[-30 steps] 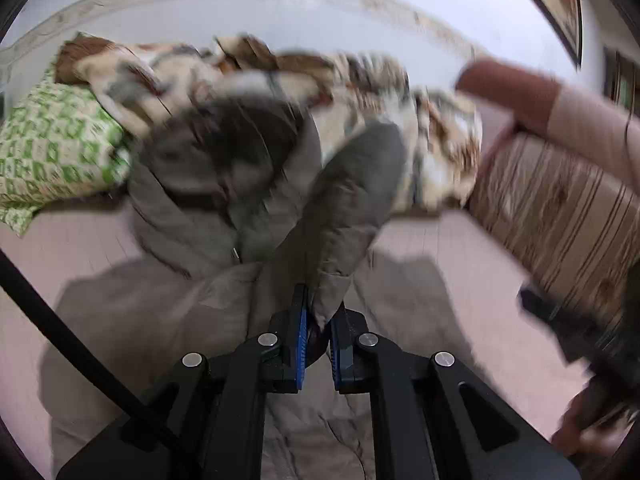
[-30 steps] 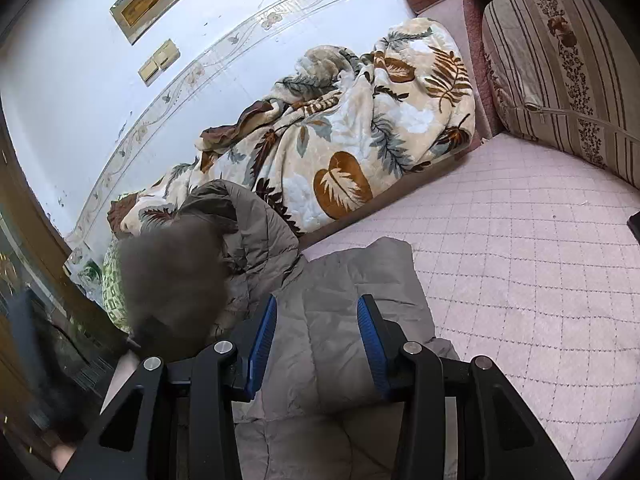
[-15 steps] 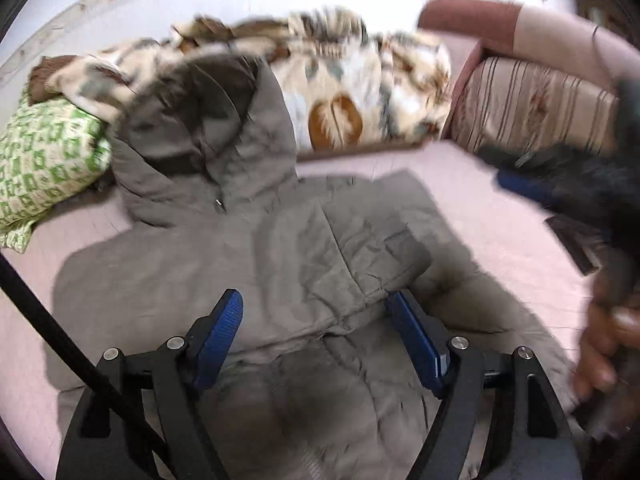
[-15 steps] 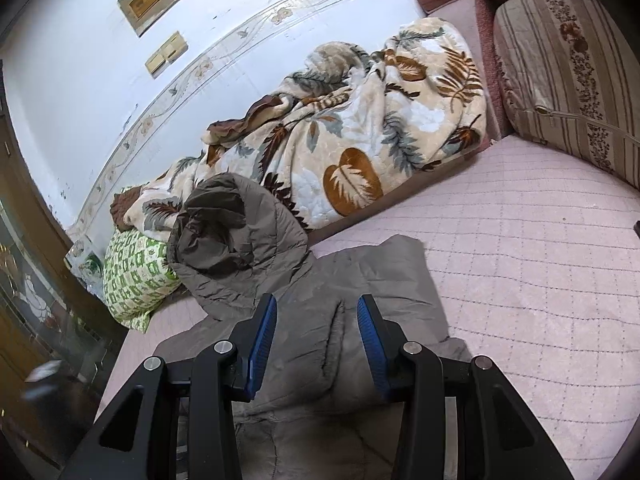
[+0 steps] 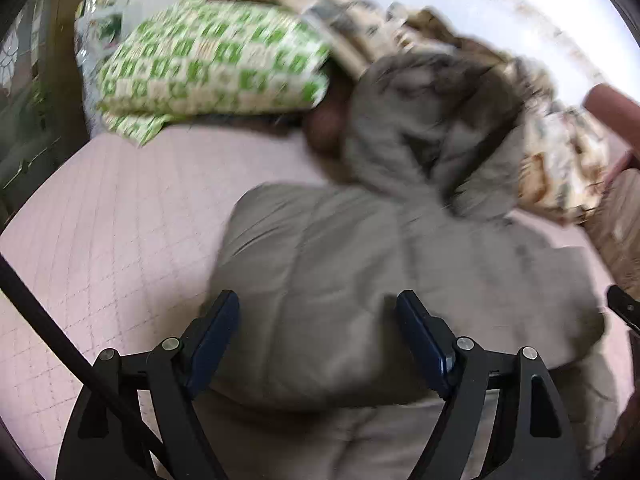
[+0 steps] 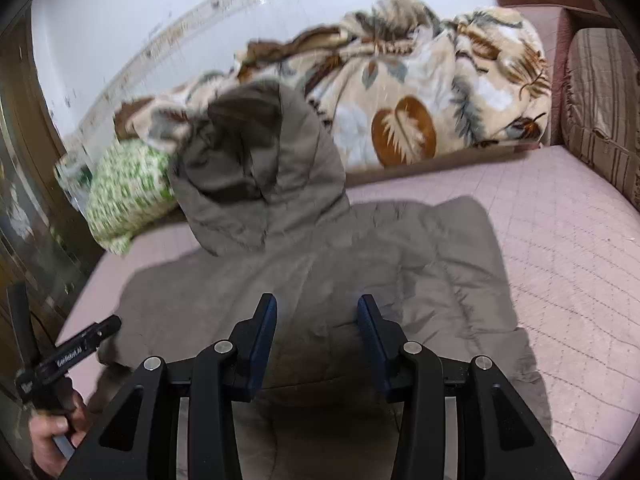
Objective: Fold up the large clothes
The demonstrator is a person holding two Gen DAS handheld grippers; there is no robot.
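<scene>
- The left gripper (image 5: 316,336), clamped on the sleeve a second ago, now hovers with its jaws wide apart over the grey hooded jacket (image 5: 360,280).
- The released sleeve lies folded across the jacket's chest on the pink mattress (image 6: 560,240).
- The right gripper (image 6: 316,336) is also parted and empty above the jacket (image 6: 320,264); the opposite side likely comes next.
</scene>
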